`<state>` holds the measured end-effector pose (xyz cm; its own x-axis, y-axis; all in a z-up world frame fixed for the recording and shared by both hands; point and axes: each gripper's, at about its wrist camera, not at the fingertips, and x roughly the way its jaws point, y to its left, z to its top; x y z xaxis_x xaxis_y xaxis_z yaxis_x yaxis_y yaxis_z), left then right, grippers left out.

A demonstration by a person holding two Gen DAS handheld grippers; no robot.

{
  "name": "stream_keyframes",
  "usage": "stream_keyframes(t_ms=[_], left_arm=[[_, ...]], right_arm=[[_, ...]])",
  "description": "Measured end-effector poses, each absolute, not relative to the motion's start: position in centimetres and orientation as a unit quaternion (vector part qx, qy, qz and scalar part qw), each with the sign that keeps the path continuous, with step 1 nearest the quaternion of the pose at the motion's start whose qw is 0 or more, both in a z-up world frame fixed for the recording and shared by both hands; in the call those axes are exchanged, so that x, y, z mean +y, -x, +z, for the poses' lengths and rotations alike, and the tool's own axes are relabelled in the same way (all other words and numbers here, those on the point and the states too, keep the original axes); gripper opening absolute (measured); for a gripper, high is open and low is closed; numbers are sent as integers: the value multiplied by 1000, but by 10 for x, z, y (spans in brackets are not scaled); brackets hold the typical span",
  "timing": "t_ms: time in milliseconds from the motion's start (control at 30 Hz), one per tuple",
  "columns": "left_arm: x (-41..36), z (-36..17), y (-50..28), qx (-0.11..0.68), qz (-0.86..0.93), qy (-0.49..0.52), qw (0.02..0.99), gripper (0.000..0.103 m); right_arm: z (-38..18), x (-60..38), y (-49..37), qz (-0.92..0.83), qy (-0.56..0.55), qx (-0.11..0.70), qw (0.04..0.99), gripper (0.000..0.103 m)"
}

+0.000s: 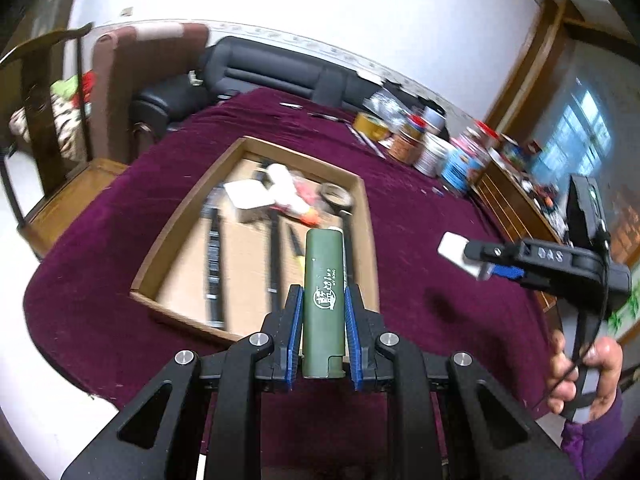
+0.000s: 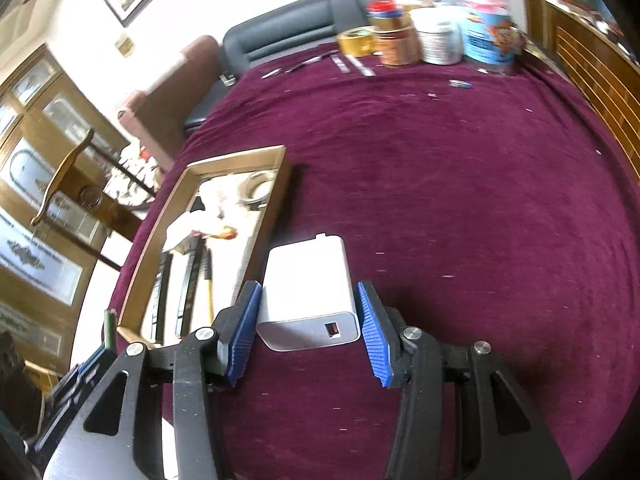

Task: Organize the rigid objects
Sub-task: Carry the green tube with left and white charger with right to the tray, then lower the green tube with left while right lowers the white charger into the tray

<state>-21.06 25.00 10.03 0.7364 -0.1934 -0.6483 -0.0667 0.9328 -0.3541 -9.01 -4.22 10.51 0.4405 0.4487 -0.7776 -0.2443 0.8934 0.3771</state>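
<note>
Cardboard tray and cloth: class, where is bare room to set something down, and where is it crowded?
Free: the cloth right of the cardboard tray, up to the tins. Inside the tray, only the near floor between the long tools. Crowded: the tray's far end and the tin row.

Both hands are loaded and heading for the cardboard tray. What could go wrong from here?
1. The green lighter is pinched only near its base by the left gripper and sticks far out, so it may pivot or slip.
2. The tray is already cluttered; a dropped item could land on the tape roll.
3. The white charger in the right gripper looks smooth, so it may slide.
</note>
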Motion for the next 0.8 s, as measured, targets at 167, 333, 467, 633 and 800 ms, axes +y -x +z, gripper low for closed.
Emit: stream_keyframes(t_ms=[167, 333, 467, 633, 800], left_arm=[[283, 97, 211, 356, -4, 201, 913, 17], [297, 85, 195, 369, 2, 214, 905, 17], [298, 73, 175, 390, -7, 218, 895, 17], [293, 58, 146, 415, -11, 211, 885, 17], [297, 40, 122, 444, -5, 212, 870, 17]], right_arm=[[107, -5, 93, 242, -88, 489, 834, 47], [101, 30, 91, 270, -70, 496, 822, 47], [91, 54, 87, 285, -58, 504, 813, 47], [73, 81, 76, 299, -46, 516, 801, 47], [60, 98, 65, 306, -33, 527, 792, 48]])
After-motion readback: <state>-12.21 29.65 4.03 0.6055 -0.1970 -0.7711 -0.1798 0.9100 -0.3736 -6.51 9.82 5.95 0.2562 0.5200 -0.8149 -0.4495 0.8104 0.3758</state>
